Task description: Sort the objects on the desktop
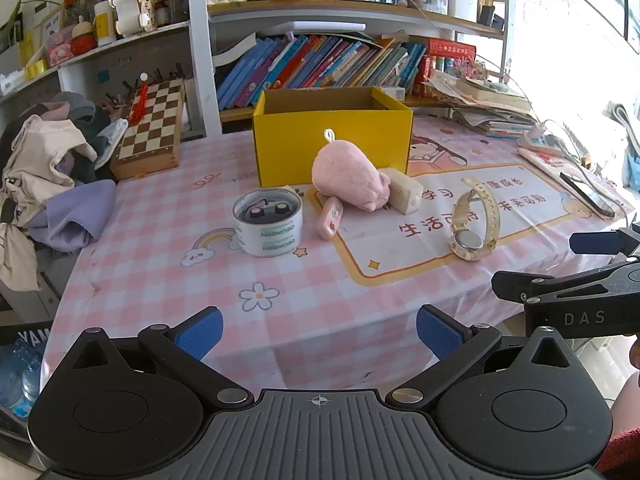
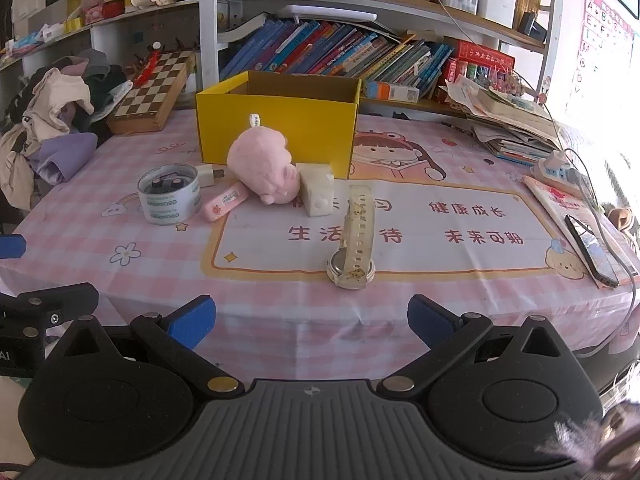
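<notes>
I have both grippers hanging just off the near edge of the worktop (image 2: 256, 312), the left gripper (image 1: 319, 330) and the right gripper (image 2: 311, 322) each with jaws released wide and nothing between them. Everything to be sorted lies ahead of the jaws: the watch (image 2: 354, 240) sits nearest, straight out from the right jaws, standing on its case with the strap arched up; beyond it and to the left are the white block (image 2: 318, 194), the pink plush (image 2: 264, 170), the flat pink case (image 2: 224, 202) and the tape roll (image 2: 169, 199), with the yellow box (image 2: 280, 124) behind them all, open at the top and, I judge, the place they belong. The risks I see: the watch balances on a narrow base, so a jaw brushing the strap could tip it or skid it across the cloth; the plush touches the block and leans close to the box wall, so grabbing one may drag the other; and the two grippers are close side by side, so reaching together could make them collide. The right view shows a white charger plug (image 2: 208, 175) behind the tape roll, which the left view hides; the left view shows the right gripper's body at its right edge and the watch face more openly.
</notes>
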`<state>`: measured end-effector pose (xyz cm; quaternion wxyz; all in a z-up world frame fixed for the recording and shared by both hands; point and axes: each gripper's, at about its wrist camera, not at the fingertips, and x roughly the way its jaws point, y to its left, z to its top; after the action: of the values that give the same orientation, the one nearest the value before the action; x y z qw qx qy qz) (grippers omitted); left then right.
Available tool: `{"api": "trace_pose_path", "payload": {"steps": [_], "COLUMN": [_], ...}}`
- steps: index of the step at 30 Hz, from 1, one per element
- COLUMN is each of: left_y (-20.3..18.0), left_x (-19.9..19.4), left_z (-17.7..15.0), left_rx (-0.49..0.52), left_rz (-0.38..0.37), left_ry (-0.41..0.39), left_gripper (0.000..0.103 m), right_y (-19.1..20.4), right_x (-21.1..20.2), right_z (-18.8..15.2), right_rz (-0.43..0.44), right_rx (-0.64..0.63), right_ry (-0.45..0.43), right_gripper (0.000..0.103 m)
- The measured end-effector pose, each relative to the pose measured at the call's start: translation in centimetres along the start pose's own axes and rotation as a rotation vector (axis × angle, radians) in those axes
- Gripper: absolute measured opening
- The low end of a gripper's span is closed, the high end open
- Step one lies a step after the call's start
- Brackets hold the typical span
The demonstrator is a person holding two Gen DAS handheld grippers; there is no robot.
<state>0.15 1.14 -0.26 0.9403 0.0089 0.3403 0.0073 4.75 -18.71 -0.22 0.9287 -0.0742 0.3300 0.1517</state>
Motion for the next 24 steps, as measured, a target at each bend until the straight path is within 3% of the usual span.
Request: {"api": "trace_pose_path", "payload": {"steps": [24], "left_y": [-0.36], "left_x": [0.2], "left_z": [0.37], "left_rx": [0.015], "left_rz": [-0.013], "left_ry": [-0.001], "left_gripper": [0.103], "right_y": [-0.22], "right_x": [-0.15], "right_z": [0.14], "right_rz": [-0.012], "right_rx": [0.003], "right_ry": [-0.014], "right_gripper": [0.103]}}
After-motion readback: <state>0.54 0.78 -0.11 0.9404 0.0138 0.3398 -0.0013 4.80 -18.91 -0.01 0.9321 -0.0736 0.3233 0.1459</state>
